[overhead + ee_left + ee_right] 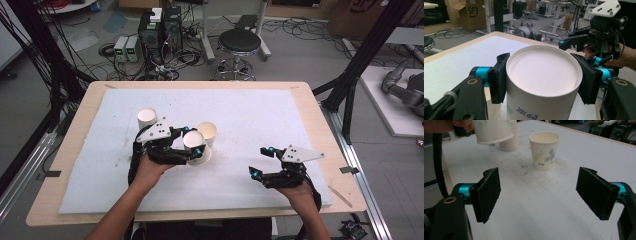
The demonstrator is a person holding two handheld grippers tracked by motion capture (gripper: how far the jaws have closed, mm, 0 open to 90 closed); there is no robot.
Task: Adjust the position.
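So my left claw (192, 148) was clamped on a paper cup (196, 146), pads pressed on both sides just under the rim. In the high view that put it a bit left of center, tipped over so its mouth faced me, and in the left claw view the open mouth (541, 71) sat right between the pads.

The thing the next move hung on, I figured: the loose cup (207, 133) stood upright on the table (300, 100) just above and right of the held one in that high frame, nearly touching it. The stack (147, 119) was on the other side, upper left of the left claw. So the held cup lay between stack and loose cup, its long axis leaning instead of vertical.

Right claw (264, 162) was spread wide with nothing in it, lower right of the frame, well apart from everything. From its own camera, the loose cup (544, 150) sat dead ahead, up the middle between the pads. The left hand was clearly the nearer one.
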